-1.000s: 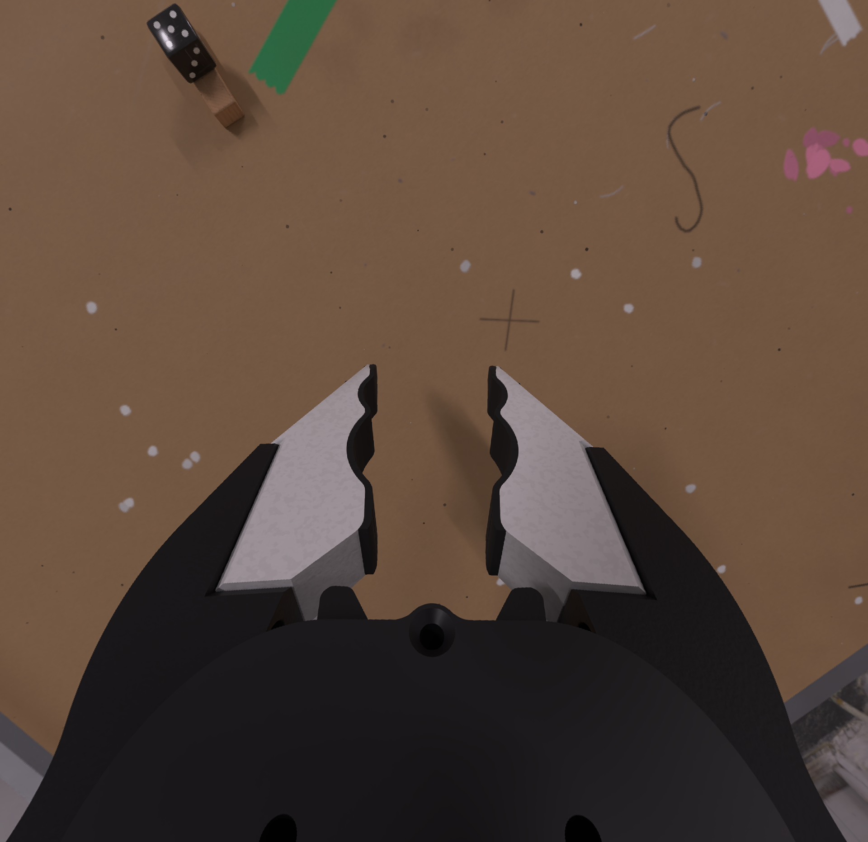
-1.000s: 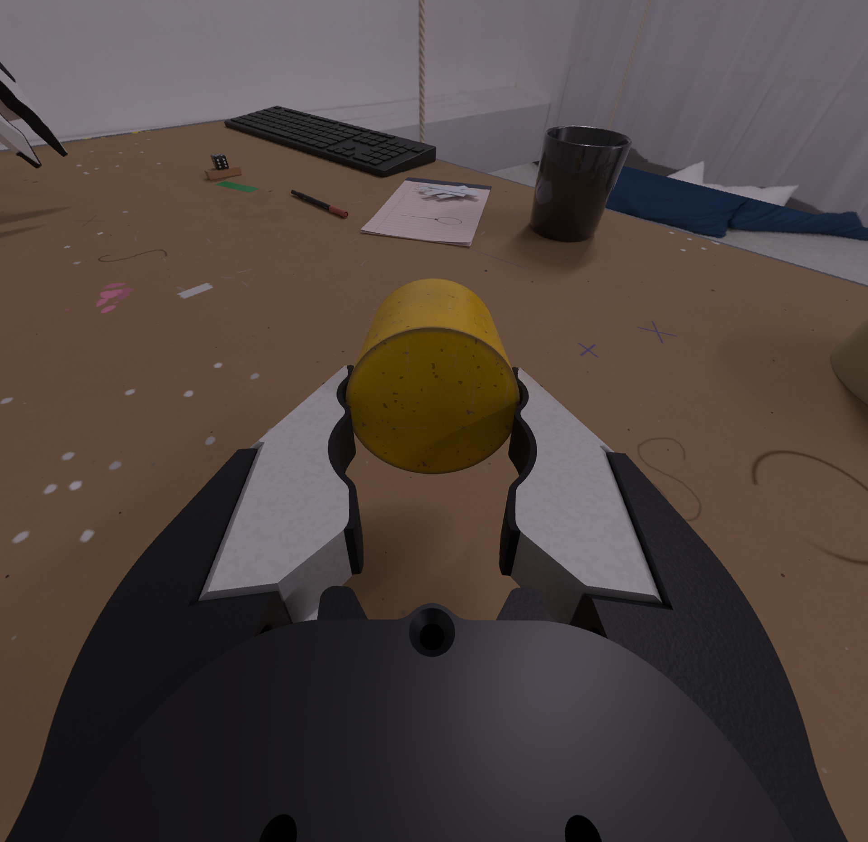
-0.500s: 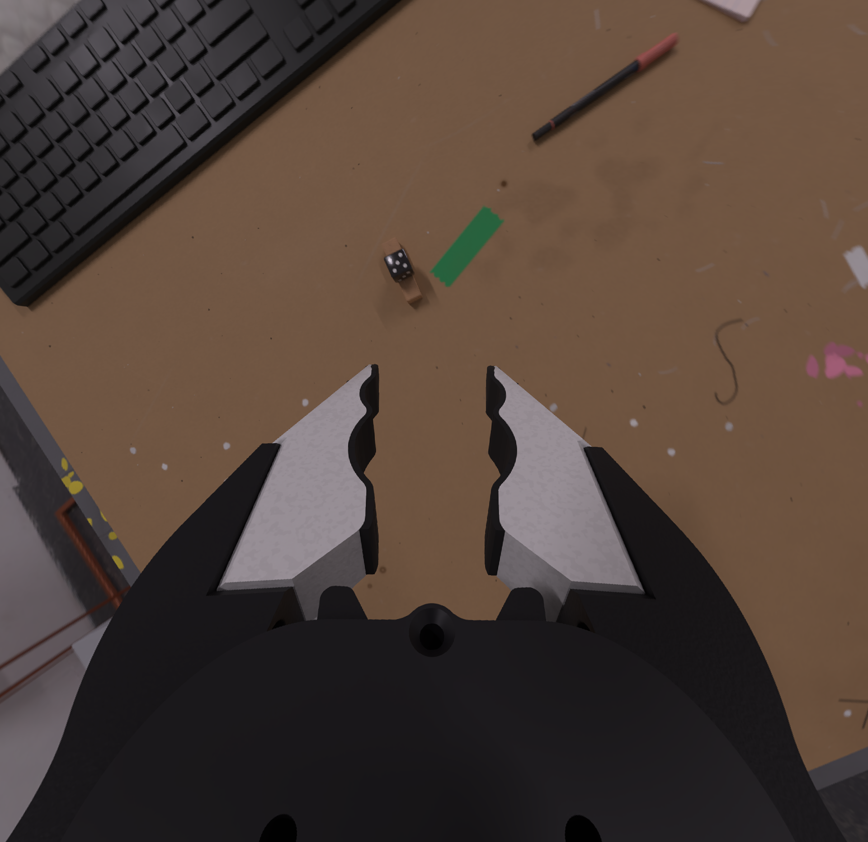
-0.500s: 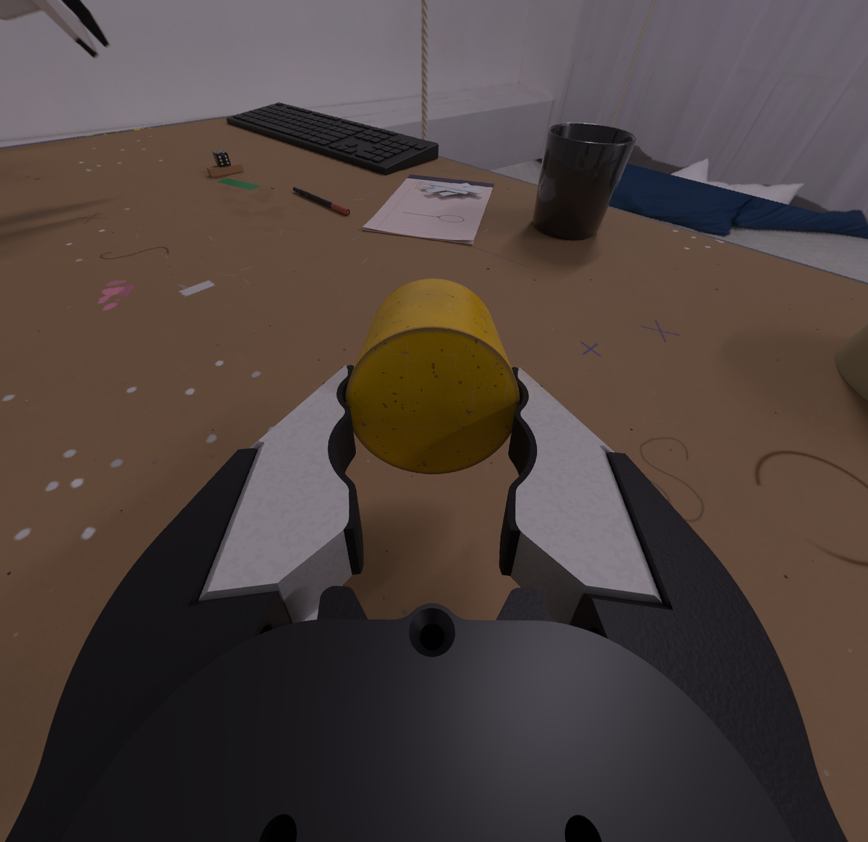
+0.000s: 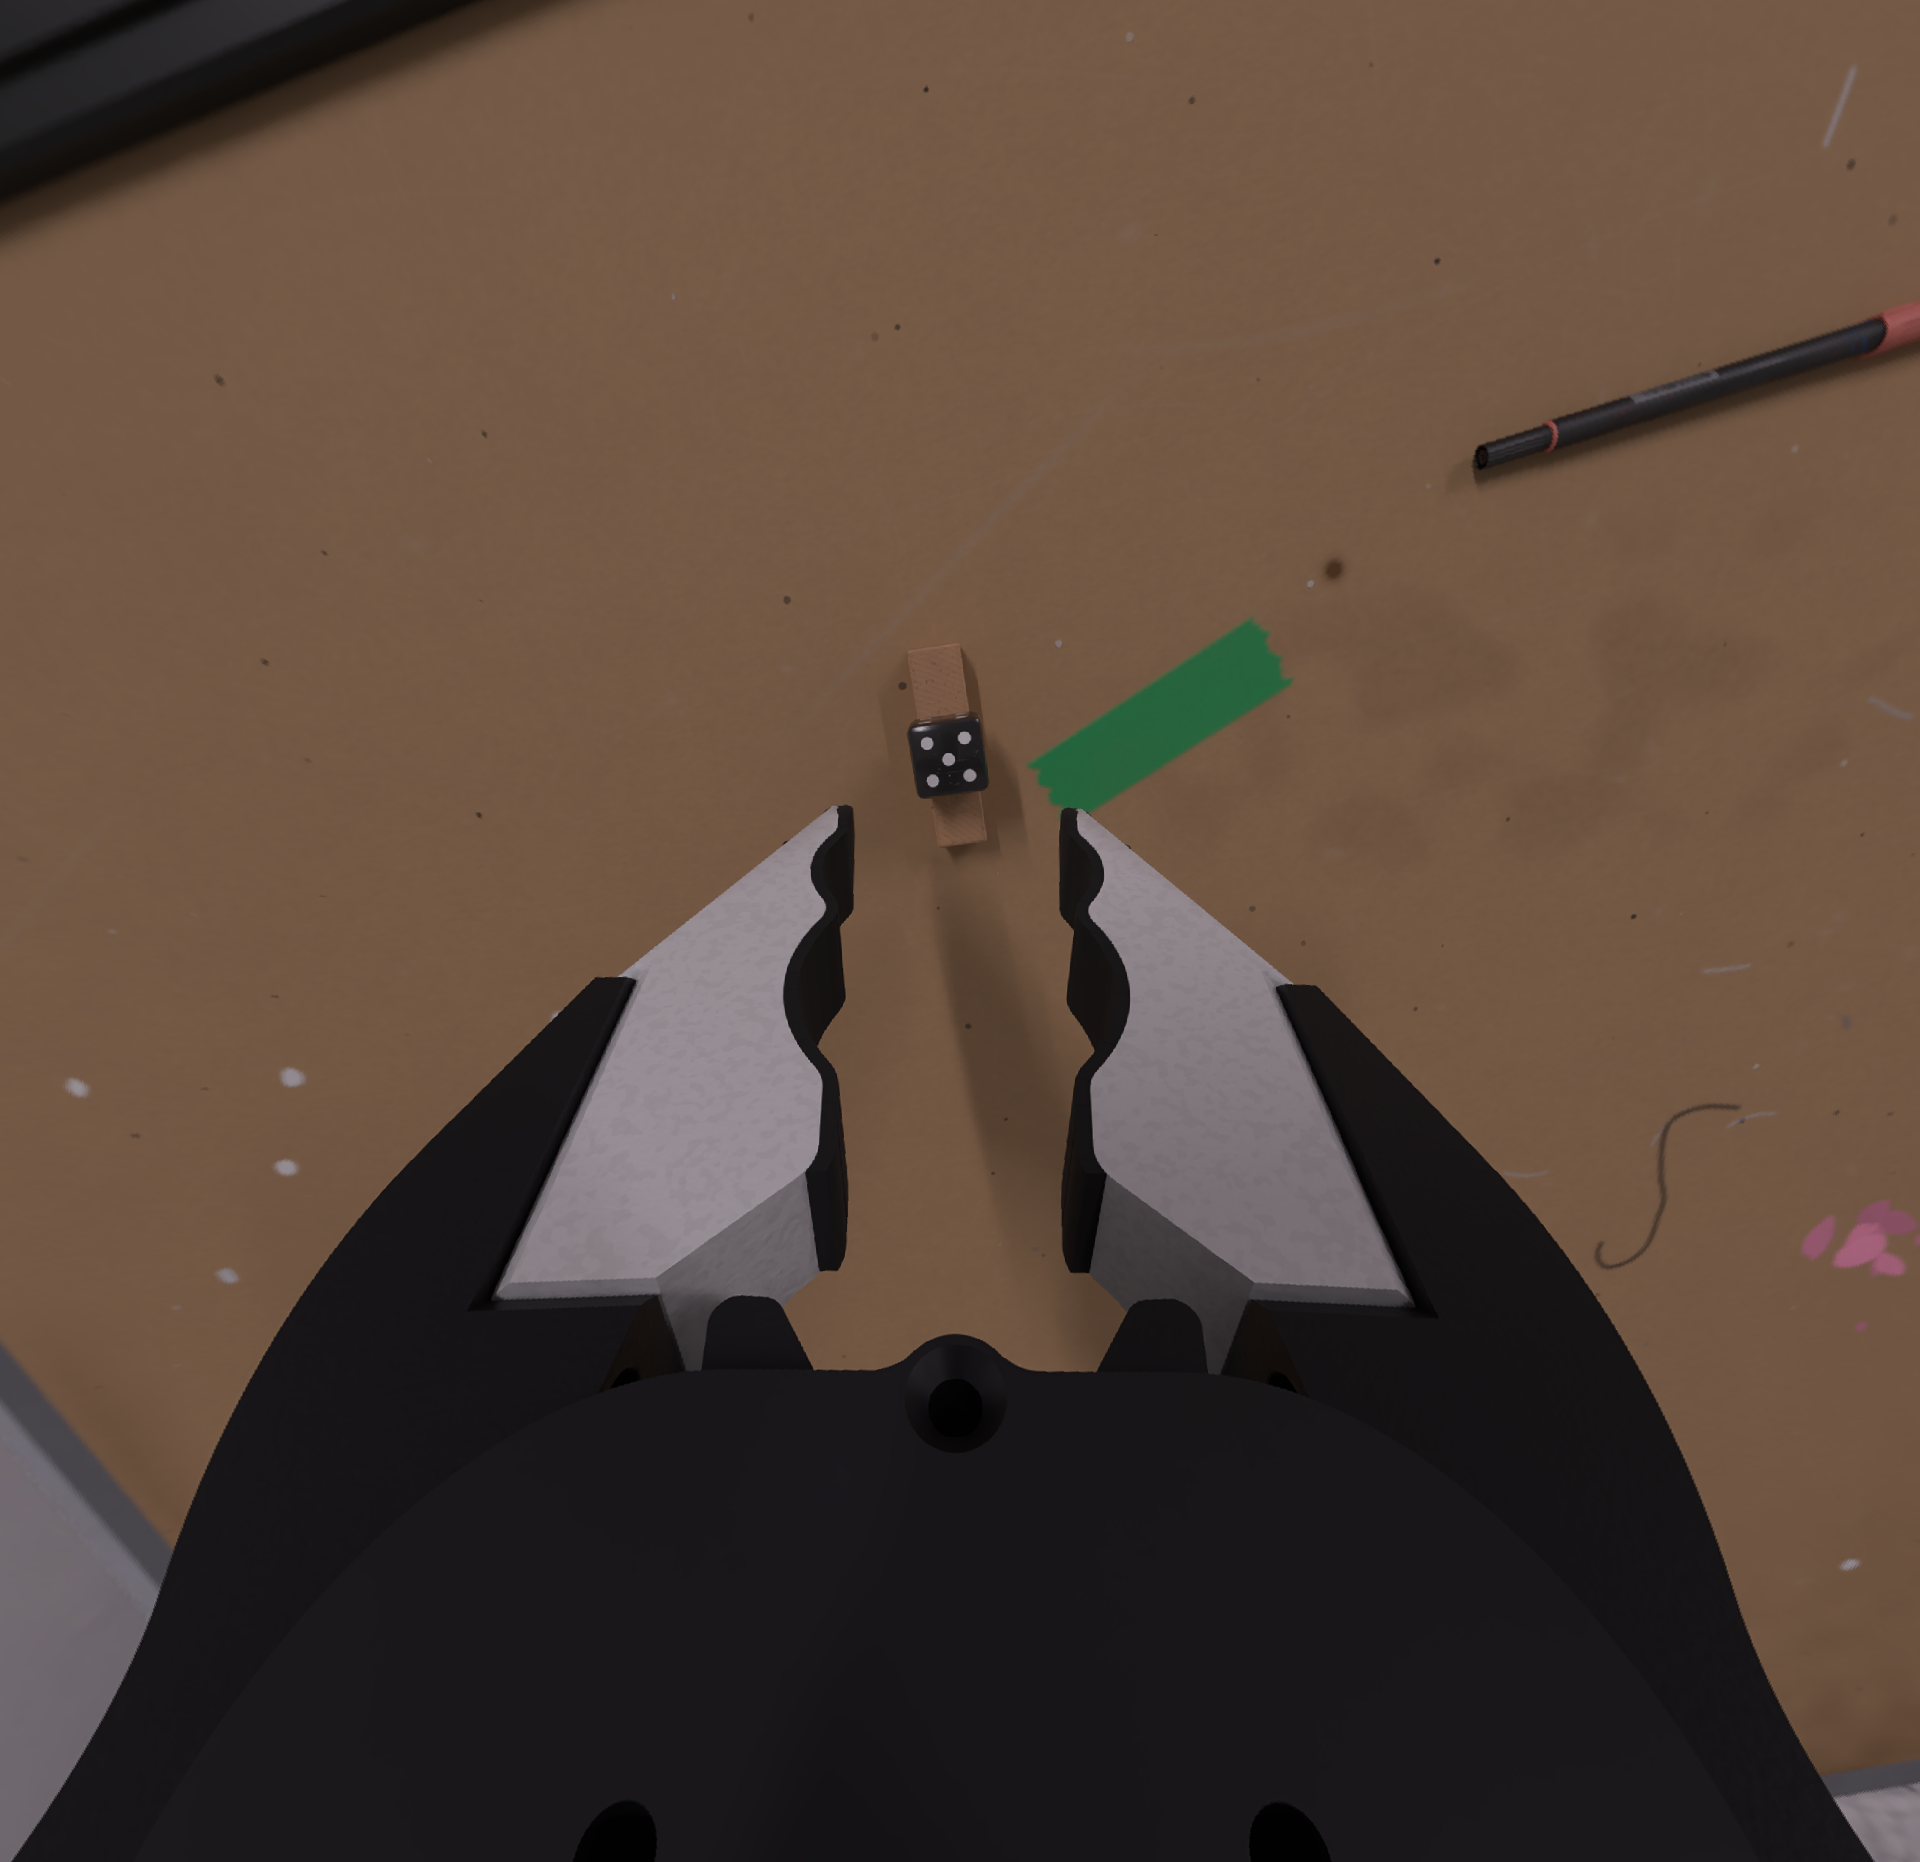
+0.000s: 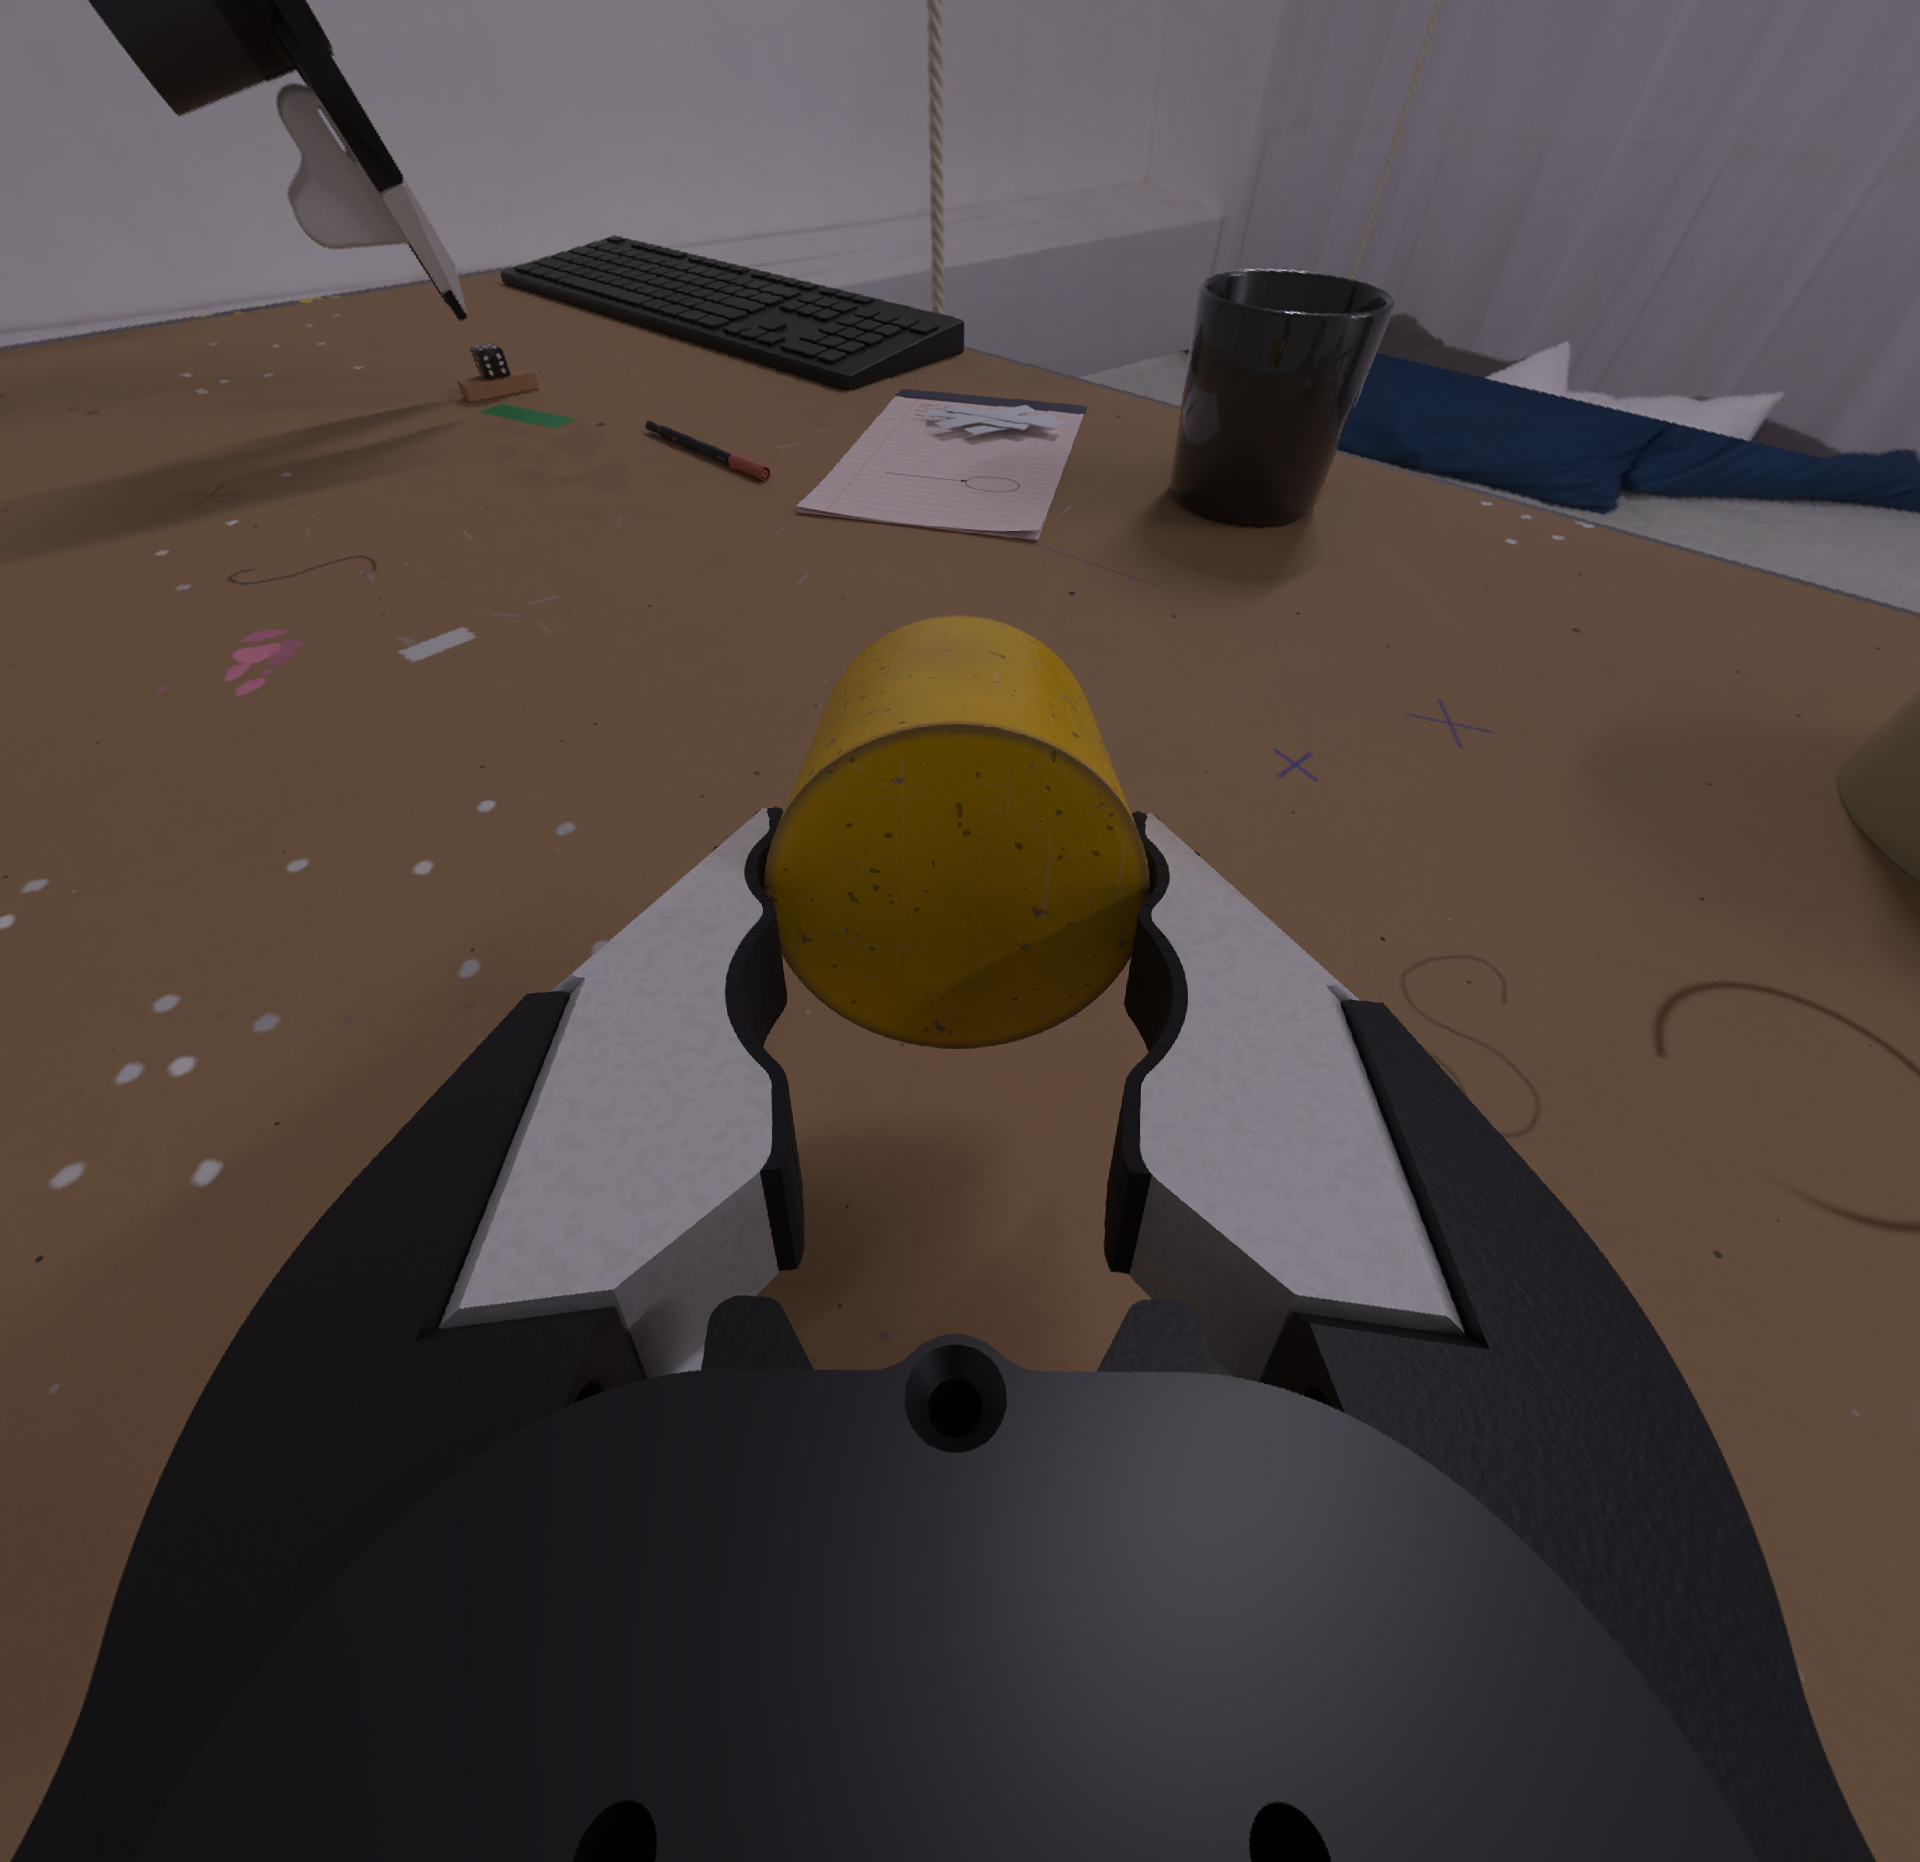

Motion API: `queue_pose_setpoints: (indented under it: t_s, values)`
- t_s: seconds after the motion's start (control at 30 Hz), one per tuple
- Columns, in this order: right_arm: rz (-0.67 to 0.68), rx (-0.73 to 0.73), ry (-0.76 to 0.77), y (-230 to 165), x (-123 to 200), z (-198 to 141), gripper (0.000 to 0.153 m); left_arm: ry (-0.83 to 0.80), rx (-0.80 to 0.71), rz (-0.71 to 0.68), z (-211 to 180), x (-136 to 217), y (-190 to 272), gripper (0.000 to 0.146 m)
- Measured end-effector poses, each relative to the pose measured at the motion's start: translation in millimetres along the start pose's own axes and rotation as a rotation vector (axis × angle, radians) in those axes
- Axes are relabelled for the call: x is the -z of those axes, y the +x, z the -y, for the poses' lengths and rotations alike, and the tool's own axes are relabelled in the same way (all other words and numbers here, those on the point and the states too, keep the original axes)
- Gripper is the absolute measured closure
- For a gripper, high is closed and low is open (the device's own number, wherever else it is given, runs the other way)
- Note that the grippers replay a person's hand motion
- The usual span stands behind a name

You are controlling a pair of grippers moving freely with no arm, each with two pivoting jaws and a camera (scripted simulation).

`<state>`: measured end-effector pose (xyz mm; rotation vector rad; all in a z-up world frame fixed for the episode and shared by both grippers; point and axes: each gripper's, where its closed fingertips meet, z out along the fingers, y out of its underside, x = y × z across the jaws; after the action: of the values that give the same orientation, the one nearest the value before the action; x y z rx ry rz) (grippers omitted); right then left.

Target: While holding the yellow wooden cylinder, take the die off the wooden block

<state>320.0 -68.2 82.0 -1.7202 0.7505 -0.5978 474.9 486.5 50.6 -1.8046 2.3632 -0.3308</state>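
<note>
A black die [image 5: 947,757] with white pips sits on a small wooden block [image 5: 939,680] lying flat on the brown table. My left gripper [image 5: 954,817] is open and empty, above the table, its tips just short of the die. My right gripper [image 6: 956,846] is shut on the yellow wooden cylinder [image 6: 956,877] and holds it above the table. In the right wrist view the die [image 6: 488,361] on the block [image 6: 499,389] is far off at the back left, with the left gripper [image 6: 453,306] hanging just above it.
A green tape strip [image 5: 1158,719] lies right of the block. A black pen [image 5: 1694,391] lies farther right. A black keyboard [image 6: 732,308] runs along the back. A notepad [image 6: 951,467] and a black cup [image 6: 1278,394] stand at the back right.
My left gripper has moved down and closer to the die, which now sits between and just ahead of its tips. The right gripper still holds the cylinder and has barely moved.
</note>
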Motion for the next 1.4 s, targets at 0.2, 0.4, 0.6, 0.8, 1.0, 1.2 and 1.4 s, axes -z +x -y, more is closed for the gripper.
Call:
queue_pose_setpoints:
  t_s: [0.2, 0.4, 0.6, 0.8, 1.0, 1.2, 1.4]
  values:
    - [0.010, 0.011, -0.003, -4.2, -0.9, 1.1, 0.087, -0.026, 0.099, -0.072, -4.3, -14.7, 1.8, 0.112]
    - [0.007, 0.019, 0.009, -5.2, 1.2, 5.2, 0.087, -0.051, 0.165, -0.114, -4.8, -22.2, 3.7, 0.119]
    - [0.000, 0.019, 0.019, -3.8, 3.3, 7.9, 0.087, -0.094, 0.179, -0.102, -8.6, -25.6, 2.2, 0.120]
    - [-0.001, 0.017, 0.019, -3.4, 3.2, 7.7, 0.087, -0.124, 0.193, -0.099, -10.5, -28.1, 0.7, 0.124]
    - [0.003, 0.019, 0.017, -4.5, 2.4, 7.3, 0.087, -0.128, 0.206, -0.096, -9.3, -28.1, -0.7, 0.124]
    - [0.003, 0.016, 0.018, -4.0, 2.5, 7.3, 0.087, -0.134, 0.198, -0.086, -8.0, -27.7, -1.1, 0.123]
    - [0.005, 0.018, 0.013, -4.6, 1.7, 6.4, 0.087, -0.140, 0.190, -0.081, -5.0, -28.2, -0.4, 0.122]
